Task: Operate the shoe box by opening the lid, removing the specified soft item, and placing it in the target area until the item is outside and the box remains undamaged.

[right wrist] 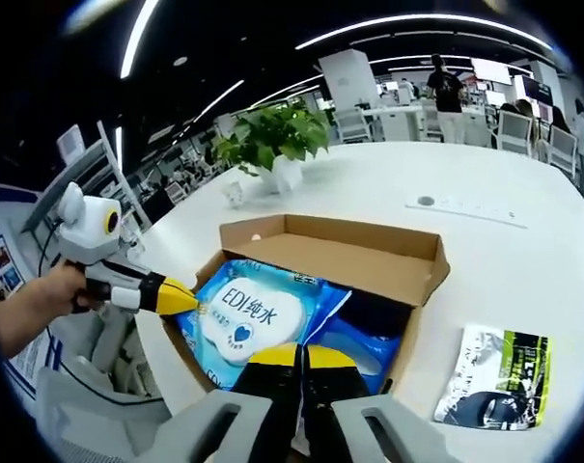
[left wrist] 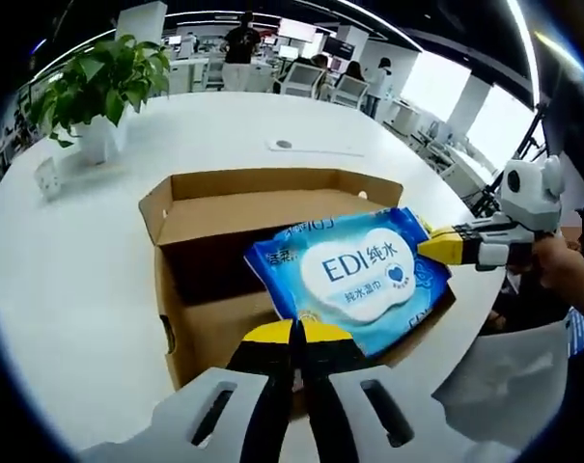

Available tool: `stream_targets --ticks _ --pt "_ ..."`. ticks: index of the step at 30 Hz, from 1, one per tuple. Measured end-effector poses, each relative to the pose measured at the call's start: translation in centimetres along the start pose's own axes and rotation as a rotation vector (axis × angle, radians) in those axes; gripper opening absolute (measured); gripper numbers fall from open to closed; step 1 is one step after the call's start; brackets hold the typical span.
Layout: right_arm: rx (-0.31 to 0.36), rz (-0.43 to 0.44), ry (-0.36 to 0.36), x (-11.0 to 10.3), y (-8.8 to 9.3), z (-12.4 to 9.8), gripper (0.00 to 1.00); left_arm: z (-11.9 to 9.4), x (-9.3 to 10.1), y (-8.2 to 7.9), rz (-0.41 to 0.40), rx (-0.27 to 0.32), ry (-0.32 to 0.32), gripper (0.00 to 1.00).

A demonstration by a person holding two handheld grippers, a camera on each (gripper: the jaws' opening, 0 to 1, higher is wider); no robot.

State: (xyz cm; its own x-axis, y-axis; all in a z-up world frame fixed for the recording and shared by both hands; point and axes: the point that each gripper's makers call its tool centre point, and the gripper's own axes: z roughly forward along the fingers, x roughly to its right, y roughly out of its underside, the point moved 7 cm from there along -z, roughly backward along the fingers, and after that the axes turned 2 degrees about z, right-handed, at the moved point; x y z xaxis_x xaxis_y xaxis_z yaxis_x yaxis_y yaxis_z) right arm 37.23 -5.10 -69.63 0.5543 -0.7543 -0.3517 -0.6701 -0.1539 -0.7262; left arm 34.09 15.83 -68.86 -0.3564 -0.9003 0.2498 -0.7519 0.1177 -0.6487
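Left hand-held gripper (left wrist: 296,338) low at near edge of open shoe box (left wrist: 190,318) on white tabletop (left wrist: 69,280), jaws clenched on edge of blue wipes pack (left wrist: 354,275) lying tilted over box opening; right hand-held gripper (left wrist: 436,246) held level by a hand (left wrist: 562,270), yellow tips touching pack's far edge, grip state cannot tell. Right gripper view adds second blue pack (right wrist: 364,352) inside box and flat printed packet (right wrist: 499,376) on tabletop beside it; left gripper view: potted plant (left wrist: 98,92) behind box.

A white desk (left wrist: 79,270) carries an open cardboard box (left wrist: 190,318) near its edge, a potted plant (left wrist: 103,92), and a flat packet (right wrist: 499,376).
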Motion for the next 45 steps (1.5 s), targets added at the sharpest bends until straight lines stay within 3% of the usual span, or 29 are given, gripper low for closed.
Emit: stream_targets --ticks 18,45 --pt "0.037 0.034 0.003 0.3 -1.2 -2.5 0.00 -1.2 1.7 -1.3 0.002 0.045 0.042 0.00" --pt "0.072 0.050 0.032 2.1 -2.8 -6.8 0.00 -1.8 5.5 -5.2 0.063 0.084 0.089 0.00"
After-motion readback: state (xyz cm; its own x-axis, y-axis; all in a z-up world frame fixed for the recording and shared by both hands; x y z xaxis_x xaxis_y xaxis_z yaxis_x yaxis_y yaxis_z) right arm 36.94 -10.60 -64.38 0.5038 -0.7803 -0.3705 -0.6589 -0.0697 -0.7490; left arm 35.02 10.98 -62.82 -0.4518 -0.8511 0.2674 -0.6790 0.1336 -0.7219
